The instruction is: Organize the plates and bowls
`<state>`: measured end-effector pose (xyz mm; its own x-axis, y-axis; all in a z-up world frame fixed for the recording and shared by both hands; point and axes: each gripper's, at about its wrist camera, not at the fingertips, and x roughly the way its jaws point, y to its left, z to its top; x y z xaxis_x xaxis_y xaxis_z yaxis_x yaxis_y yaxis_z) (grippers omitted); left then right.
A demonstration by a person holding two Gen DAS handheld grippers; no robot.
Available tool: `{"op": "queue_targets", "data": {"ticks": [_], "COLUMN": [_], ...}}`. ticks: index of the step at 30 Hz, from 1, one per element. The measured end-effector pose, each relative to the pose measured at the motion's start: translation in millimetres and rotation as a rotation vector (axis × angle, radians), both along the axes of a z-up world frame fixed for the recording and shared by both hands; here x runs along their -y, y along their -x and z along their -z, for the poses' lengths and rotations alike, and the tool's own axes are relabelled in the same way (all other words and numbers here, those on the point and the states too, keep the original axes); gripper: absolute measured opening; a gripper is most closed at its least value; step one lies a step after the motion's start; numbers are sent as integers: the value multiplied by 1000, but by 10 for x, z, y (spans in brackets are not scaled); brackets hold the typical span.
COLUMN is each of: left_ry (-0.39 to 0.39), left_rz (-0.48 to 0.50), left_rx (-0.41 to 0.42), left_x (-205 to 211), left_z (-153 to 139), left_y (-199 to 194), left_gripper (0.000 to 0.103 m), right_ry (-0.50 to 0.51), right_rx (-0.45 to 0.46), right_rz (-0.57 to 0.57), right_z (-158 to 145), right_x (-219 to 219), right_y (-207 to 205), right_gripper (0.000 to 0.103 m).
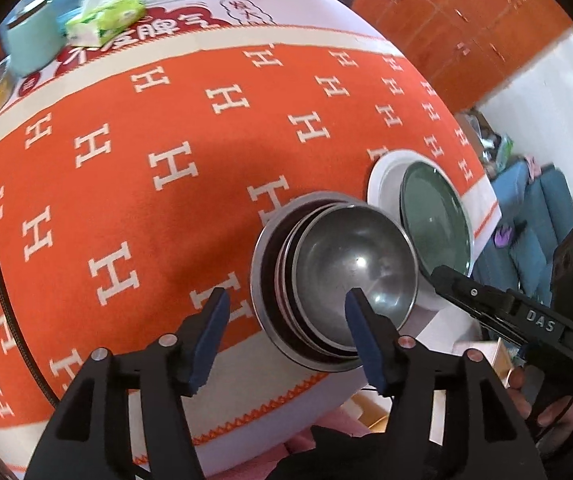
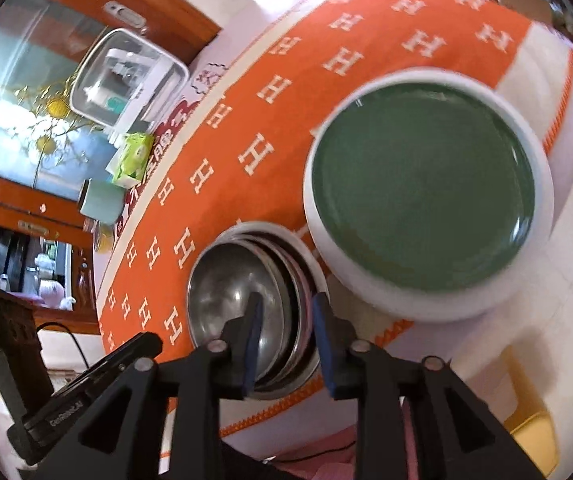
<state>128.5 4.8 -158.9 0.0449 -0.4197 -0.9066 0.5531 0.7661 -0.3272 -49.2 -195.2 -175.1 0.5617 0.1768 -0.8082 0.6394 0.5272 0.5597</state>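
right now your worktop (image 1: 134, 184) is the biggest thing in view, covered by an orange cloth with white h-shaped marks (image 2: 262, 152) and a pale border. near its front corner sits a stack of two plates: a white round plate (image 2: 534, 136) underneath and a dark green round plate (image 2: 422, 200) resting inside it. just beside that, toward you, stands a nest of shiny round steel bowls (image 1: 350, 272), the smaller ones sitting off-centre inside a wider outer bowl; the bowl stack and the plate stack look to be touching or nearly so, and you cannot tell which.

your left tool (image 1: 286, 336) hangs over the near side of the bowls with its blue-padded fingers well apart; one pad shows in front of the inner bowl's rim and the other over the cloth, neither pressing on anything. your right tool (image 2: 286, 340) has its pads set narrower, either side of the bowls' near rims, with a gap visible and no clamp on the metal, so it reads as released too. in the left wrist view you can see your hand (image 1: 546, 412) holding that right tool's black body.

at the far end of the worktop stand a mint-green cylindrical canister (image 1: 34, 36), a green-and-white tissue pack (image 1: 106, 16) and a clear lidded box (image 2: 126, 76).
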Motion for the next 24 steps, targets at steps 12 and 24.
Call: {"op": "queue_targets", "data": {"ticks": [12,24], "left_ry": [-2,56], "left_rz": [161,263], "left_rx": [-84,-163], "left_x": [106,261], "left_z": [400,673], "left_y": [-168,-245], "left_gripper": [66,66], "right_ry": [-65,-51], "right_rx": [-110,-135], "right_rz": [86,129], "right_z": [345,459], "right_x": [-324,-498], "right_y": [9,-41], "right_gripper": [39,39]}}
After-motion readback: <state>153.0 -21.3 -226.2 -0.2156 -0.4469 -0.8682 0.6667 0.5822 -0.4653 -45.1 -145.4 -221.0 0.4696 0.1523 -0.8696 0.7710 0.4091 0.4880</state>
